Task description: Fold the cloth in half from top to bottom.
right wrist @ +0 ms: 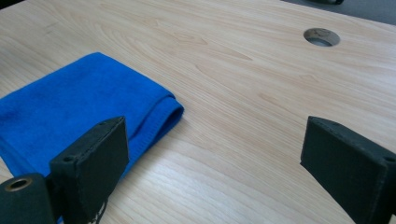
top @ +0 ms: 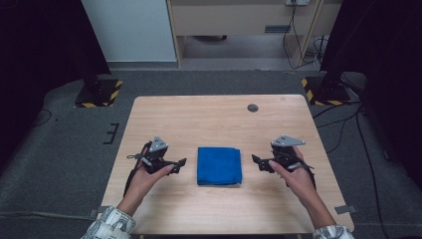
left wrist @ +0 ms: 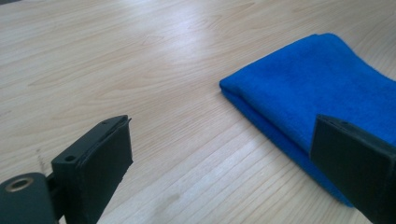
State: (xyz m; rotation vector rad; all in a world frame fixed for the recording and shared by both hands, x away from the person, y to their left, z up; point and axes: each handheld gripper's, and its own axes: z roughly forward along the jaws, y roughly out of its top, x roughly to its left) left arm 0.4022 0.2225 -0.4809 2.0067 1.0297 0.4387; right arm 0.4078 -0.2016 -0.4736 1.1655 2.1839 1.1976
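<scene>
Folded blue cloth flat on table, near front-centre, folded edges neat. Left tongs just beside cloth's left edge, jaws spread wide, nothing held; in left gripper view one jaw over cloth's near edge, contact hard to judge from that angle. Right tongs just beside cloth's right edge, jaws likewise wide apart, empty, apart from cloth. Round cable hole in table farther back, well apart from cloth.

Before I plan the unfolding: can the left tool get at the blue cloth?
Probably yes: the left tool sits open beside the folded blue cloth, with bare table between them.
</scene>
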